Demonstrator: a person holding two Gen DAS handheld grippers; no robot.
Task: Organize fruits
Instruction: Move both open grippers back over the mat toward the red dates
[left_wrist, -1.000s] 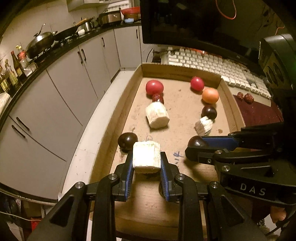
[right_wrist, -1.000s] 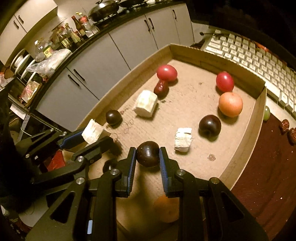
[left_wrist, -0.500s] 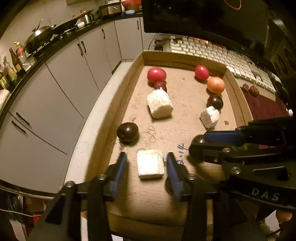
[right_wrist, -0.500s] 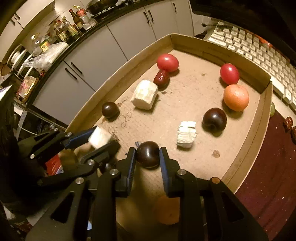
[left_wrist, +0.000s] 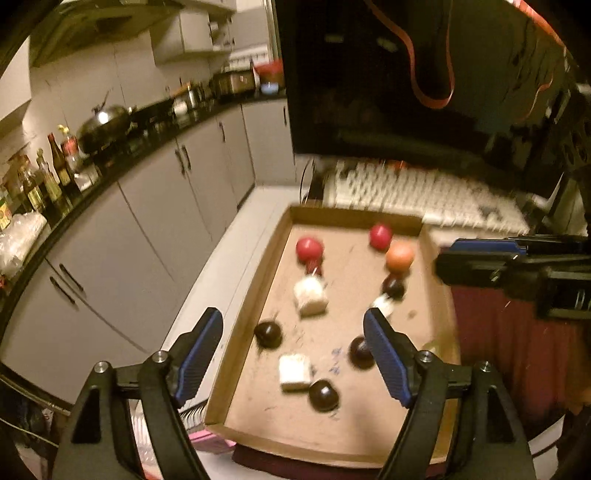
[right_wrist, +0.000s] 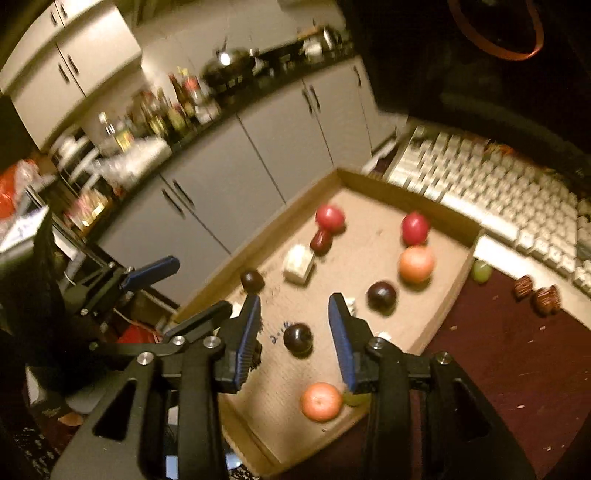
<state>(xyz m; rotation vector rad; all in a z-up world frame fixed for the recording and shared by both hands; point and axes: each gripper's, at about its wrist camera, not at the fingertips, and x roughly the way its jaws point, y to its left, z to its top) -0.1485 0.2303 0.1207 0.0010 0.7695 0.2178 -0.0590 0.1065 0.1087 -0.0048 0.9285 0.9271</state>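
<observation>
A cardboard tray (left_wrist: 255, 295) (right_wrist: 406, 199) holds red fruits, an orange fruit (left_wrist: 399, 256), several dark plums and white chunks. My left gripper (left_wrist: 291, 332) hovers above the tray's near end, its jaws opening, nothing between the pads. The white chunk (left_wrist: 294, 371) lies free on the tray below it, beside a dark plum (left_wrist: 324, 396). My right gripper (right_wrist: 295, 314) is also raised with its jaws opening and not touching anything. A dark plum (right_wrist: 298, 338) rests on the tray beneath it. Each gripper shows at the edge of the other's view.
A white keyboard (right_wrist: 480, 177) lies behind the tray under a dark monitor. On the dark red mat (right_wrist: 498, 350) to the right are a green grape (right_wrist: 481, 270) and brown dates (right_wrist: 543, 297). An orange (right_wrist: 320, 401) sits at the tray's near corner. Kitchen cabinets run along the left.
The left gripper let go of the white chunk and the right let go of the dark plum. Both opened, rose and drew back from the tray.
</observation>
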